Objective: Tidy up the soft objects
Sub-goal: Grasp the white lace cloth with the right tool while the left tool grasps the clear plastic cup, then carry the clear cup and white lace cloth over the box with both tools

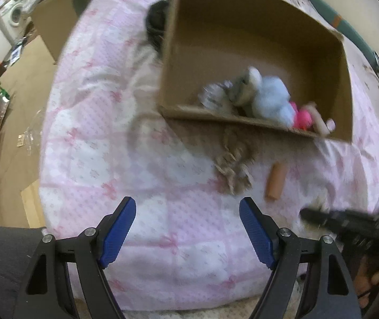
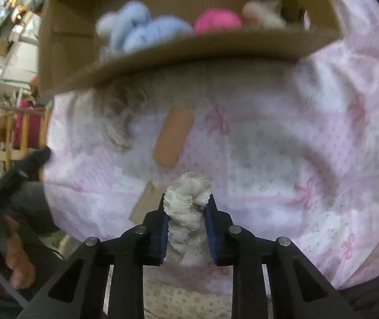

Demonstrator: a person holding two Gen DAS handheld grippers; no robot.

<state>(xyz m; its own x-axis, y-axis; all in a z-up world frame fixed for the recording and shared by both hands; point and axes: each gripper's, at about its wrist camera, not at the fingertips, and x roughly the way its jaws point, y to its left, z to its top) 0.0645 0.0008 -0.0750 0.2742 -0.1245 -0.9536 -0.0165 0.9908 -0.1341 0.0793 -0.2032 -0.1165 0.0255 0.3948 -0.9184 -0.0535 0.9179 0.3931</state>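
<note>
Pink bow-print quilt point(image 2: 282, 138) on the bed, cardboard box point(image 1: 242, 40) ahead with plush toys already in. My right gripper point(image 2: 186, 212) has its jaws pinching a frilly white cloth point(image 2: 186, 199); left gripper point(image 1: 188, 228) jaws spread, nothing held. We're mid-carry, I reckon: next, lift over the box's near wall and release.

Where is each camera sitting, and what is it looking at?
Left wrist: sits on the open left gripper, facing the cardboard box across the pink quilt; its blue pads show.
Right wrist: sits on the right gripper, which pinches a white frilly cloth, facing the same box.
Both show the blue plush, orange tube and beige rope toy.
</note>
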